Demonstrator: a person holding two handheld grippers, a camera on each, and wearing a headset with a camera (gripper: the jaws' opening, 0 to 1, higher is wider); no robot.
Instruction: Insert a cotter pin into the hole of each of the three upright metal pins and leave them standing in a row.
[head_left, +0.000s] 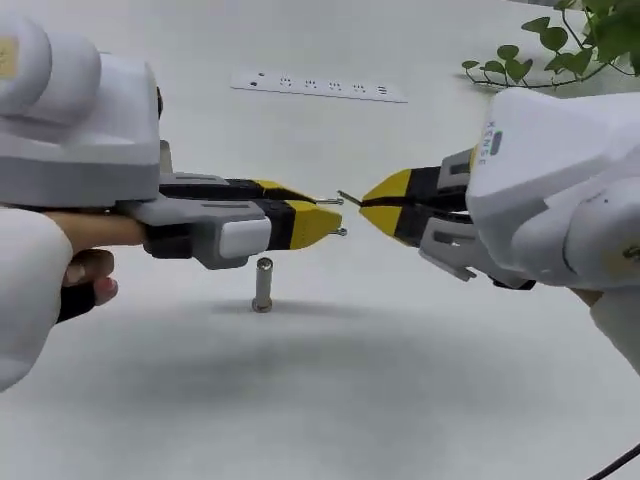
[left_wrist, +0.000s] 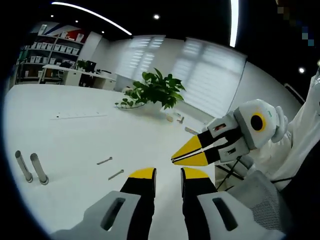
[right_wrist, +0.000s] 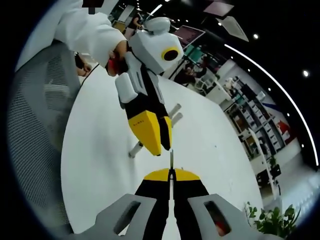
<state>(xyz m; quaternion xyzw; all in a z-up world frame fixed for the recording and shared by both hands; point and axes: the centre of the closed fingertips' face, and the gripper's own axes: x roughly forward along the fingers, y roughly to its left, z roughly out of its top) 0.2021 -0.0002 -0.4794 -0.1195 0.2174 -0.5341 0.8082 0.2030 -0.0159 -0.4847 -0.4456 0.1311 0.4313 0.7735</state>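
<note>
1. The left gripper (head_left: 322, 210) comes in from 9 o'clock in the head view. Its jaws are apart with nothing between them, and the gap is plain in the left gripper view.
2. The right gripper (head_left: 365, 208) comes in from 3 o'clock, jaws together and clamped on the held cotter pin (head_left: 350, 197). In the right gripper view its thin end sticks out toward 12 o'clock, straight at the left gripper's tips.
3. The two grippers are tip to tip above the white table (head_left: 400, 380), close together. I cannot tell whether the pin end touches the left gripper's jaws.
4. The first metal pin (head_left: 262, 285) stands upright on the table at 6 o'clock from the left gripper's jaws, clear of both grippers.
5. In the left gripper view the second metal pin (left_wrist: 22, 166) and the third metal pin (left_wrist: 39, 169) stand upright at 8 o'clock, just beside each other.
6. In the same view a loose cotter pin (left_wrist: 104, 160) and the other loose cotter pin (left_wrist: 116, 174) lie flat on the table, between those two pins and the left gripper's jaws.
7. In the head view a power strip (head_left: 318, 86) lies at 12 o'clock, and a plant (head_left: 560, 45) sits at 1 o'clock.
</note>
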